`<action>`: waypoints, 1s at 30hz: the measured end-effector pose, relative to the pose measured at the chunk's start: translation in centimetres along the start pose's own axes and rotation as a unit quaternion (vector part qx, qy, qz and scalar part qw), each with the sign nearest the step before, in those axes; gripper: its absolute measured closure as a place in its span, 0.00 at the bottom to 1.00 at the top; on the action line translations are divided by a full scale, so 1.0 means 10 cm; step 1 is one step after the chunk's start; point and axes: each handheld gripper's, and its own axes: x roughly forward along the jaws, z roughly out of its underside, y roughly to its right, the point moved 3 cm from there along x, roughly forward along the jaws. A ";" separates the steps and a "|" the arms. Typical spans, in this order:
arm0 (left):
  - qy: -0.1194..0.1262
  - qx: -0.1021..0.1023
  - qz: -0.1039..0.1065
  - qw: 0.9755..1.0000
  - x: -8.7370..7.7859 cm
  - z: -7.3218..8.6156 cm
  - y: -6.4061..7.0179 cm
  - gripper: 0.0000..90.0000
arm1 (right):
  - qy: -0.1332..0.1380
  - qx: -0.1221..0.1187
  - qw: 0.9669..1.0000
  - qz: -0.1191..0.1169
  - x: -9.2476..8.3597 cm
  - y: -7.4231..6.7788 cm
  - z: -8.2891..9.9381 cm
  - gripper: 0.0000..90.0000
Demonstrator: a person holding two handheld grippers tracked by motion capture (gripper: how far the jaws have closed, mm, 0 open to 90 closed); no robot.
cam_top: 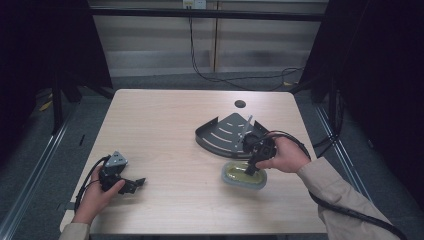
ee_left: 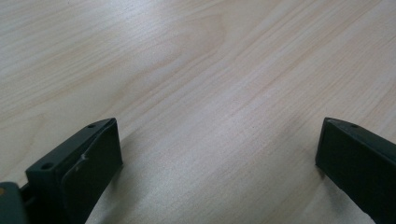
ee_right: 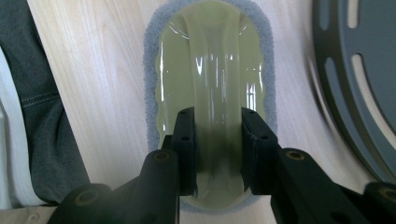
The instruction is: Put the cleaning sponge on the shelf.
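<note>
An oval scrubber (cam_top: 239,177) with a grey sponge rim and a clear yellowish top lies on the wooden table (cam_top: 165,125), right of centre. My right gripper (cam_top: 251,169) points down onto it. In the right gripper view the right gripper (ee_right: 217,140) is shut on the scrubber's (ee_right: 210,56) raised clear handle, one pad on each side. My left gripper (cam_top: 134,185) rests low over the table near its front left corner. In the left gripper view the left gripper (ee_left: 219,158) stands open over bare wood, with nothing between its fingers (ee_left: 88,158).
A black quarter-round slotted shelf (cam_top: 225,132) lies just behind the scrubber, and its edge (ee_right: 359,84) is close on the right. A round cable hole (cam_top: 240,104) sits farther back. The person's grey clothing (ee_right: 37,116) lies beyond the table's near edge.
</note>
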 end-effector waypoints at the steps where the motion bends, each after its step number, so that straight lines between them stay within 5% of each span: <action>1: 0.000 0.000 0.000 1.000 0.00 0.00 0.00 0.00 | -0.001 0.005 1.000 0.000 -0.02 0.00 0.00 0.78; 17: 0.000 -0.001 -0.001 1.000 0.00 0.00 0.00 0.00 | 0.022 0.073 0.997 0.023 -0.39 0.25 0.04 0.78; 30: -0.002 0.000 0.001 1.000 0.00 0.00 0.00 0.00 | 0.045 0.133 0.989 0.052 -0.53 0.54 0.04 0.78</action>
